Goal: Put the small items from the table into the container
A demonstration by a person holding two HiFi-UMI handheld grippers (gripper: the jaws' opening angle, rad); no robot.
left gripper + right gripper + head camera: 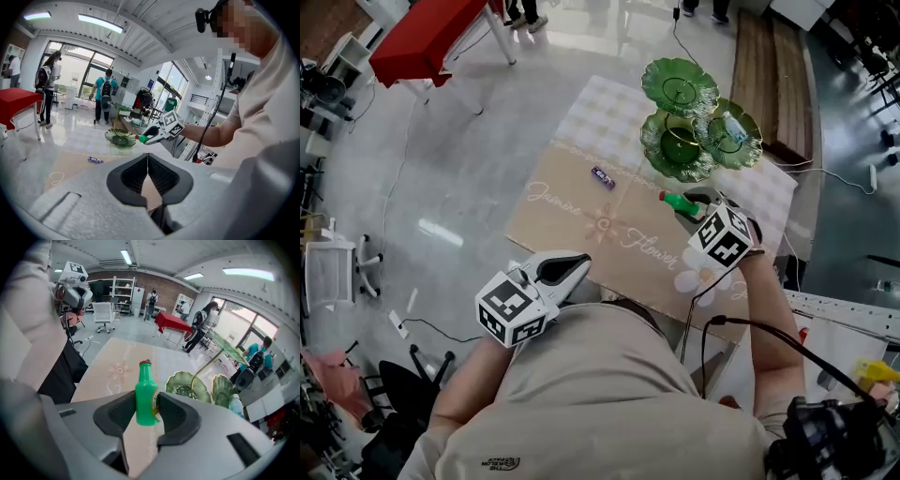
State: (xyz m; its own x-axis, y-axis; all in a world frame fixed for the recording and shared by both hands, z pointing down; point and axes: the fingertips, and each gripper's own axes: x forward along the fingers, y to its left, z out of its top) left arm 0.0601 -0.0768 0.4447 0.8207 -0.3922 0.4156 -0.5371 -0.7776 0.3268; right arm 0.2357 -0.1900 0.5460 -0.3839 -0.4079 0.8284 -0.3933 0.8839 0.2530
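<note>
- Left gripper (581,263): pale grey moulded shell with black ribbed jaw lining. A white cube (512,310) with black square markers sits at the rear.
- Right gripper (682,203): same make, with a matching marker cube (724,237).
- Cables (710,323): two thin black leads running off the right gripper.
- Shirt (581,394): beige, short-sleeved, with a small dark logo (501,463) near one edge.
- Head camera (203,18): small black unit.

Green bottle (675,200) half hidden behind right tongs (694,204); purple item (603,177) too small for identification.
</note>
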